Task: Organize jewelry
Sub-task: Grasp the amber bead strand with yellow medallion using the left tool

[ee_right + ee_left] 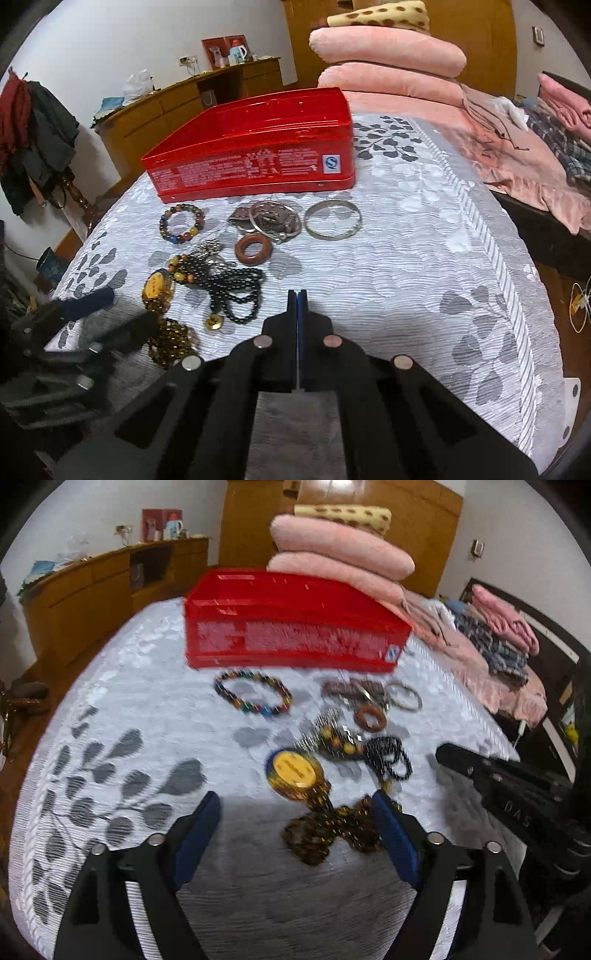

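An open red tin box (291,627) (255,147) stands on the grey leaf-patterned bedspread (129,720). In front of it lie a multicolour bead bracelet (253,692) (181,222), a brown ring (370,718) (253,249), silver bangles (332,219), black beads (388,757) (236,291) and a brown bead necklace with a yellow pendant (293,771) (157,291). My left gripper (295,805) is open just above the brown necklace, its fingers on either side of the beads. My right gripper (297,293) is shut and empty, right of the jewelry.
Stacked pink pillows (340,550) and folded clothes (498,627) lie behind and right of the box. A wooden cabinet (103,590) runs along the left wall. The bed's edge (517,295) drops off on the right. The right gripper (498,786) shows in the left wrist view.
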Tool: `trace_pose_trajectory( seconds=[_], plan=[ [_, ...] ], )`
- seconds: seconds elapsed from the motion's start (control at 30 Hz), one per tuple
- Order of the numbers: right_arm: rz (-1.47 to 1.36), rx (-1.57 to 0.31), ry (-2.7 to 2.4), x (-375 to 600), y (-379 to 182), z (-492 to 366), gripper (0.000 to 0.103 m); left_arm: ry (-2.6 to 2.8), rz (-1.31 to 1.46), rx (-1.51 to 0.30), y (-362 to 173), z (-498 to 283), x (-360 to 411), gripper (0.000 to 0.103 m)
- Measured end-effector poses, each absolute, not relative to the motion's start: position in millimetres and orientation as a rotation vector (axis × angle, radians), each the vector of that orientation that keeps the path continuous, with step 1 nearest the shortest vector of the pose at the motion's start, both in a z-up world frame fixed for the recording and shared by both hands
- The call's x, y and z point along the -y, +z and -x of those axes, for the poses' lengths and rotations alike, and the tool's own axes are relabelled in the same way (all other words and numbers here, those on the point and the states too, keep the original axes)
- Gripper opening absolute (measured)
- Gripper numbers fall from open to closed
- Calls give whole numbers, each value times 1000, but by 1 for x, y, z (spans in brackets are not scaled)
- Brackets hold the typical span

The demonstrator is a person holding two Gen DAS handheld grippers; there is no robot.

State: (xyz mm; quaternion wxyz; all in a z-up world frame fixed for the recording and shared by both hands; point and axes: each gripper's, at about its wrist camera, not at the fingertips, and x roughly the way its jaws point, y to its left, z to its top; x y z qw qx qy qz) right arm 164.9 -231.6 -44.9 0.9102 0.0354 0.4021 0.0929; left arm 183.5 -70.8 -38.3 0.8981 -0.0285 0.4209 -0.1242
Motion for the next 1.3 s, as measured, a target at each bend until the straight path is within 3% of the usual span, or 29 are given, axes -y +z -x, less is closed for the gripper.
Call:
trace_pose_trajectory(
  seconds=[0.07, 0.2, 0.37, 0.47, 0.5, 0.57, 0.8, 0.87, 0.9, 0.93, 1.0, 1.23, 1.3],
  plan=[
    [-72, -834, 206, 228, -46, -166, 3, -256, 38, -861, -39, -183, 73, 75],
    [-75, -846, 217, 223, -50, -168, 3, -294, 65, -854, -38, -185, 67, 41],
    [-80, -853, 239, 217, -51, -170, 3, -284, 101, -848, -38, -190, 53, 32],
    [-76, -857, 259, 211, -51, -172, 10, -257, 130, -843, -36, -192, 42, 31],
    [-75, -858, 264, 209, -51, -172, 25, -245, 136, -840, -35, -193, 39, 31],
    [-73, -855, 267, 206, -50, -174, 43, -234, 143, -838, -35, -194, 34, 31],
    [-46, -878, 289, 193, -53, -183, 50, -227, 146, -843, -36, -200, 32, 38],
    [-38, -881, 295, 191, -53, -184, 47, -229, 154, -845, -37, -202, 32, 42],
    [-35, -884, 298, 191, -54, -185, 35, -230, 154, -844, -37, -203, 33, 43],
    [-31, -885, 299, 190, -54, -185, 33, -229, 146, -841, -37, -202, 34, 43],
    [-31, -880, 300, 191, -54, -184, 25, -237, 141, -835, -37, -201, 35, 36],
    [-11, -872, 319, 190, -49, -171, 18, -249, 154, -840, -36, -198, 33, 30],
    [-14, -867, 317, 193, -47, -167, 3, -254, 155, -842, -36, -196, 33, 29]
  ],
)
